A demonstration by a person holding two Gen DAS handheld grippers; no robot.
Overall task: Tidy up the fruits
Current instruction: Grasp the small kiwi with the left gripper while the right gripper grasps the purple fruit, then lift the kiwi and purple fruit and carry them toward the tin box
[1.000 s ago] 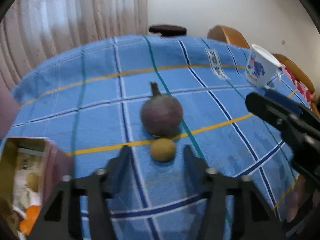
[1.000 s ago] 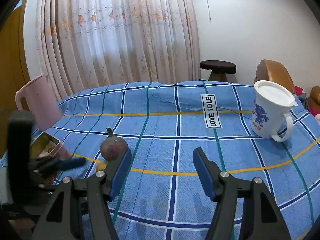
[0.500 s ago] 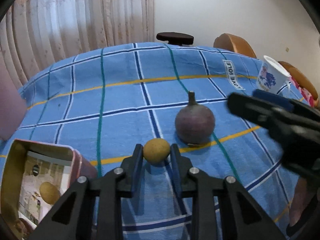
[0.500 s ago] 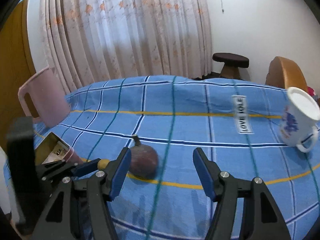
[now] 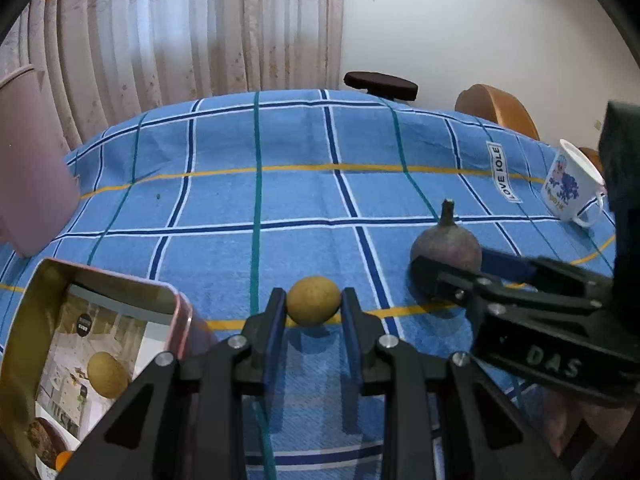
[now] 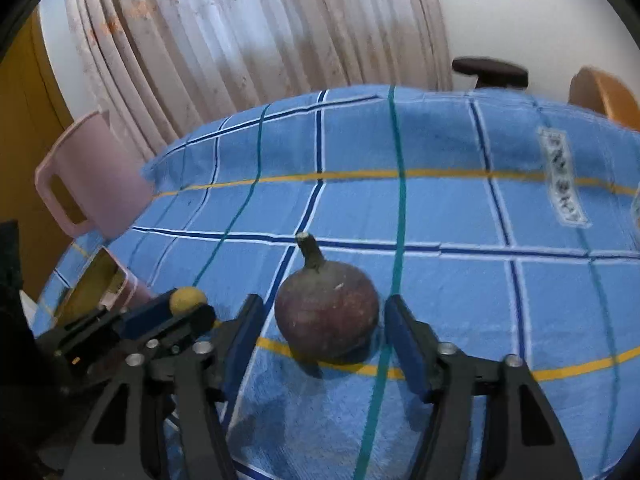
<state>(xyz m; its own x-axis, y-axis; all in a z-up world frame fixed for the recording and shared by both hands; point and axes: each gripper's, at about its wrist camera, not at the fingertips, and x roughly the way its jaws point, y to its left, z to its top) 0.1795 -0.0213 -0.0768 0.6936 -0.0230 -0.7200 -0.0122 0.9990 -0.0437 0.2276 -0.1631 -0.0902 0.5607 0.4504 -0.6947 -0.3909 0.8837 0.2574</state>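
Note:
My left gripper (image 5: 313, 302) is shut on a small yellow-brown round fruit (image 5: 313, 300), held just above the blue checked tablecloth; the fruit also shows in the right wrist view (image 6: 187, 299). A dark purple mangosteen (image 6: 326, 314) with a stem stands on the cloth; my right gripper (image 6: 322, 330) is open with one finger on each side of it, not touching. The mangosteen also shows in the left wrist view (image 5: 446, 246). An open pink tin box (image 5: 176, 312) at the lower left holds another yellow fruit (image 5: 107, 374) and something orange.
A pink jug (image 6: 90, 178) stands at the left of the table. A white printed mug (image 5: 570, 186) stands at the far right. A dark stool (image 5: 380, 84) and wooden chairs (image 5: 496, 110) are behind the table, with curtains beyond.
My left gripper closed on the yellow fruit and drew left toward the tin. My right gripper moved left and came around the mangosteen.

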